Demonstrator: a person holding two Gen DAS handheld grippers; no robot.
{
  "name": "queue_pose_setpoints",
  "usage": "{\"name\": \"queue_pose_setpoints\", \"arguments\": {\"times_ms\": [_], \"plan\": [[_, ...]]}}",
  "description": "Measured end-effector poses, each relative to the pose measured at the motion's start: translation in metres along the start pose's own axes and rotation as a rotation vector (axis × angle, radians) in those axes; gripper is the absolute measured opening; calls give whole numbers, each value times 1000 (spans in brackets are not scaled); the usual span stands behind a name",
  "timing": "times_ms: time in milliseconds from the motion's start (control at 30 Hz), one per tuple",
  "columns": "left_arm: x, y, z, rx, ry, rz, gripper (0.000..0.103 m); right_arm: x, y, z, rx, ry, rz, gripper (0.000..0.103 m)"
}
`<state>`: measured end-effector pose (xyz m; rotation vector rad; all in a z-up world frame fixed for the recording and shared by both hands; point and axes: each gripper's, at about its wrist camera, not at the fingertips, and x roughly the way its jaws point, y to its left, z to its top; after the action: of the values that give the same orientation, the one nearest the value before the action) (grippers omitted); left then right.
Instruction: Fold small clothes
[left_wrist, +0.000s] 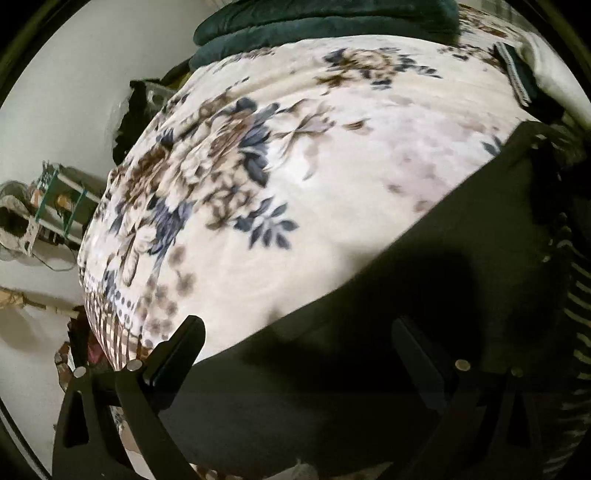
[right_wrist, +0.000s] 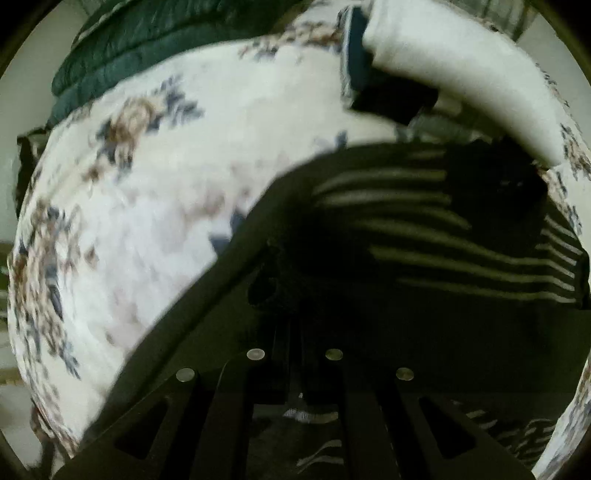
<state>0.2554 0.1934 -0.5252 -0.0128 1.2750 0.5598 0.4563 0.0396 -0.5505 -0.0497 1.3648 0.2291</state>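
My left tongs (left_wrist: 299, 332) are spread wide with nothing between the fingers, hanging over the edge of the dark garment (left_wrist: 424, 266). That garment, dark with pale stripes (right_wrist: 406, 206) on one part, lies on the bed's floral blanket (left_wrist: 295, 147). My right tongs (right_wrist: 293, 332) are pressed together, their fingers lost in the dark cloth, so I cannot tell whether they pinch it. Beyond the garment lie a folded cream cloth (right_wrist: 461, 74) and, at the far edge of the bed, a dark green quilt (right_wrist: 166, 48).
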Motion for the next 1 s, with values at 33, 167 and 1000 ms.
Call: {"name": "queue_pose_setpoints", "arguments": {"times_ms": [33, 167, 1000], "plan": [[1, 6, -1, -11, 5, -6, 103, 2, -4, -6, 9, 35, 39, 15], [-1, 40, -15, -59, 35, -36, 103, -18, -42, -40, 132, 92, 163, 56], [54, 196, -81, -483, 148, -237, 6, -36, -129, -168, 308, 242, 29, 66]]}}
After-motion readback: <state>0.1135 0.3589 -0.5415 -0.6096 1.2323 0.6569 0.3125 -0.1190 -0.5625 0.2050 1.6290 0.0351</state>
